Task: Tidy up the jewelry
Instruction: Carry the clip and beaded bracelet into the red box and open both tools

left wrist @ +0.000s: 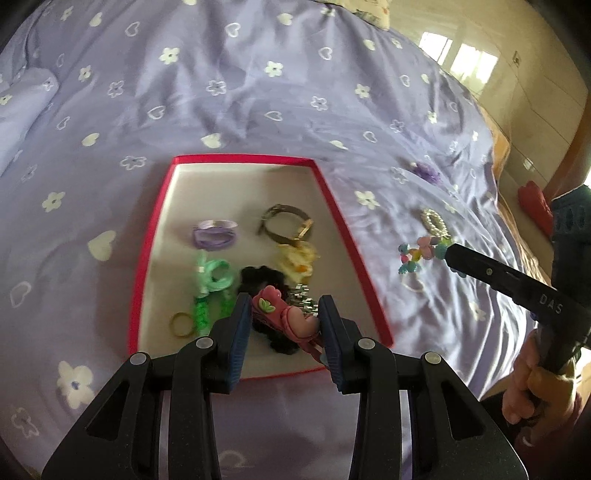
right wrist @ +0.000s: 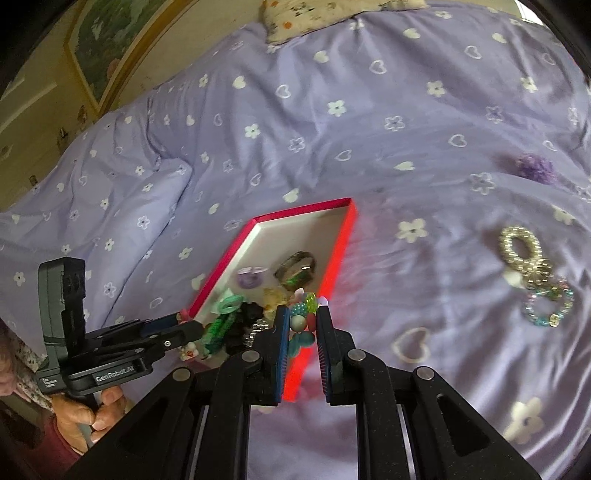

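Note:
My left gripper [left wrist: 285,306] is shut on a pink hair clip [left wrist: 275,301] with a green leaf, above the near end of the red-rimmed box [left wrist: 334,206]. The box holds a purple band [left wrist: 214,230], a bronze bangle [left wrist: 286,223], a green hair tie [left wrist: 214,277], a black scrunchie [left wrist: 258,277] and a yellow flower piece [left wrist: 297,260]. My right gripper [right wrist: 303,314] is shut on a colourful beaded bracelet [right wrist: 301,323] at the box's right rim [right wrist: 341,243]. In the left wrist view the right gripper [left wrist: 448,254] hangs over the bed with that bracelet [left wrist: 421,253].
On the purple flowered bedspread [right wrist: 332,129], right of the box, lie a pearl bracelet [right wrist: 519,243], a blue bead bracelet [right wrist: 548,306] and a purple scrunchie [right wrist: 532,166]. A pillow [right wrist: 332,11] lies at the far end. The bed's right edge [left wrist: 498,147] drops to the floor.

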Available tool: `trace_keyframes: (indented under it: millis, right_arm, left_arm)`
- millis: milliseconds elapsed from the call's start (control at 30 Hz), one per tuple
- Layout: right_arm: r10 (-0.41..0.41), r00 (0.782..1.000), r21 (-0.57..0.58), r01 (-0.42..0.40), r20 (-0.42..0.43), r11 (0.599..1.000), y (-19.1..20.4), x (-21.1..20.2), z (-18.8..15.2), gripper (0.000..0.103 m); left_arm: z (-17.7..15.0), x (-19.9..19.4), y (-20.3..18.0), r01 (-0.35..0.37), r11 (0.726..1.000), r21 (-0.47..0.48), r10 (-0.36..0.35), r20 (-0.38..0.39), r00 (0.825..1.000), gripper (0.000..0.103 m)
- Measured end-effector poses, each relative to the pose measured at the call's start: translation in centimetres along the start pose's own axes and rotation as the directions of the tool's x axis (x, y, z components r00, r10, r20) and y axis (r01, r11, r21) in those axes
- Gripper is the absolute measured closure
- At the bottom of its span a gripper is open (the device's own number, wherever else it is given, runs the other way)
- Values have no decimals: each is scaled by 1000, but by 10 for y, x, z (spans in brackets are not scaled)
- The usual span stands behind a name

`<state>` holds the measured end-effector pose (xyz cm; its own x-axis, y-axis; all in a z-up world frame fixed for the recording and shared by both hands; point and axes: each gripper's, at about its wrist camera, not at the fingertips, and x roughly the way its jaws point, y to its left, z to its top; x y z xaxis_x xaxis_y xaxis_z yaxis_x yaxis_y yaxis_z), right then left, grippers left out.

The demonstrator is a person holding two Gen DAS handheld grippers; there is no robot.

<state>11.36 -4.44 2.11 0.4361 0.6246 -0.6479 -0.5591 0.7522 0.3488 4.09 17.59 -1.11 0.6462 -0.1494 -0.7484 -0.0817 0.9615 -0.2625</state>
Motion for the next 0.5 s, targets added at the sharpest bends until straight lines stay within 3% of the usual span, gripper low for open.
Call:
trace_keyframes:
  millis: [500]
  right_arm:
    - [75, 995, -58, -79, -67, 995, 45, 52, 1, 89]
  left_arm:
    - [3, 15, 36, -51, 998, -34, 50, -14, 999, 68]
